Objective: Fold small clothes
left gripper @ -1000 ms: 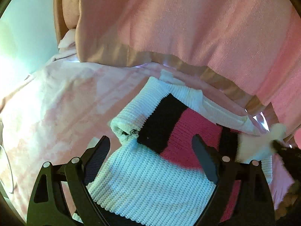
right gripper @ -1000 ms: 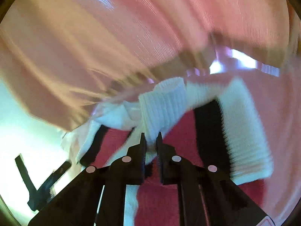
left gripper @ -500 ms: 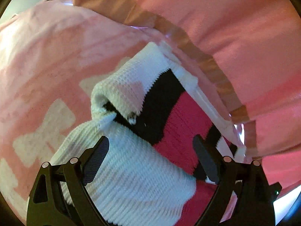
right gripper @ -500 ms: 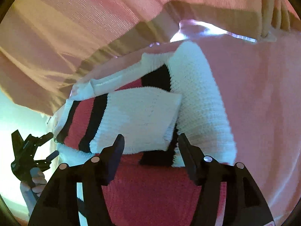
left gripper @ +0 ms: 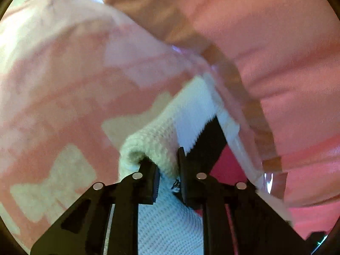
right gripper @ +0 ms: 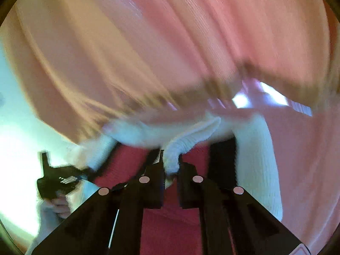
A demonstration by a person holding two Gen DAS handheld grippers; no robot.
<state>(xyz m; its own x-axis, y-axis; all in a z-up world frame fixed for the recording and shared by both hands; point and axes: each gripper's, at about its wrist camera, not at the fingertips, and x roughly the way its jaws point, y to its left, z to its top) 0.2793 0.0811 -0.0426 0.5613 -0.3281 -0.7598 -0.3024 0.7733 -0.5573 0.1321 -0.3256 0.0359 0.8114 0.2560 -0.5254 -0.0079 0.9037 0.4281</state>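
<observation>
The knitted sweater [left gripper: 170, 223] — white, black and red bands — is lying on a pink bedspread [left gripper: 63, 74] printed with pale shapes, and everything else here is placed against that sweater.

In the left wrist view, the left gripper [left gripper: 169, 165] is biting into a rolled white edge of the sweater; its two black fingers [left gripper: 152, 182] are standing close together with a bunched ridge of white knit pressed between them. Beyond that pinch, a black band and then a red band of the sweater are running away to the right. A pink curtain-like cloth [left gripper: 265, 31] with a tan hem is hanging just behind the sweater's far edge.

In the right wrist view, the right gripper [right gripper: 171, 163] is pinching a white ribbed cuff-like piece [right gripper: 191, 136] of the same sweater [right gripper: 170, 223]; its fingers [right gripper: 156, 178] are nearly closed on the white knit, which is curling up and away from the tips. Red knit is lying under the gripper, and a black band and a broad white band are lying to the right of it. To the left of the sweater, the other gripper [right gripper: 57, 180] is showing — small and blurred — in a hand [right gripper: 59, 207], at a white part of the sweater. The pink cloth [right gripper: 170, 42] above is smeared with blur.
</observation>
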